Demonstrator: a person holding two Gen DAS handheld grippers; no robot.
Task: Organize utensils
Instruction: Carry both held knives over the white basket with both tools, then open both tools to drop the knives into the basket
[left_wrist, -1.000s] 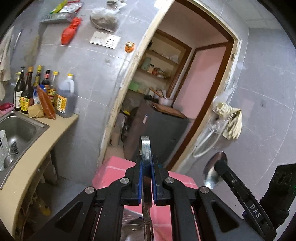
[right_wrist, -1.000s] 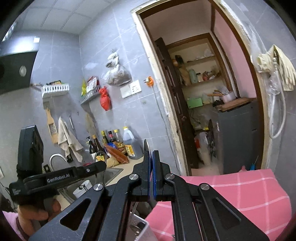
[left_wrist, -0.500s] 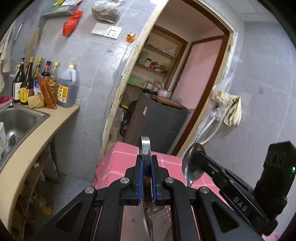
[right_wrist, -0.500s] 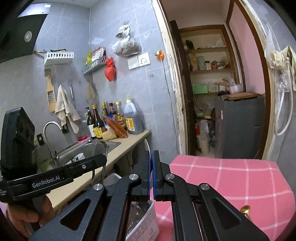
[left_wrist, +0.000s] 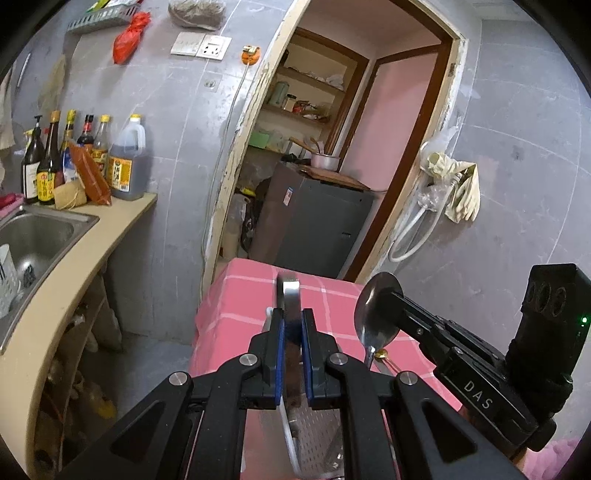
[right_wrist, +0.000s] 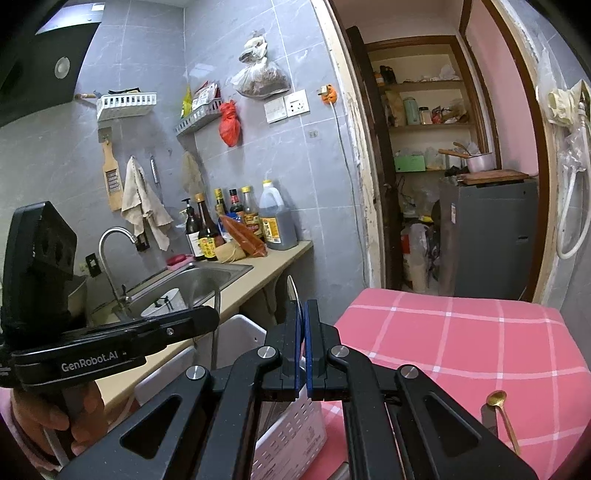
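Note:
My left gripper (left_wrist: 290, 325) is shut on a flat steel utensil handle (left_wrist: 289, 295) that sticks up between its pads. My right gripper (right_wrist: 303, 325) is shut on a steel spoon; its bowl (left_wrist: 376, 308) shows in the left wrist view and only as a thin edge (right_wrist: 293, 290) in the right wrist view. Both grippers hover over a white perforated utensil basket (right_wrist: 291, 424) at the near left edge of the pink checked table (right_wrist: 461, 343). A gold spoon (right_wrist: 500, 410) lies on the cloth to the right.
A counter with a steel sink (right_wrist: 192, 284) and several sauce bottles (right_wrist: 236, 221) runs along the left wall. A doorway to a pantry with a grey fridge (right_wrist: 491, 236) is behind the table. A hose and gloves (left_wrist: 454, 184) hang on the right wall.
Both grippers have tilted down and moved toward the table with their utensils still held. The basket and the gold spoon have come into view.

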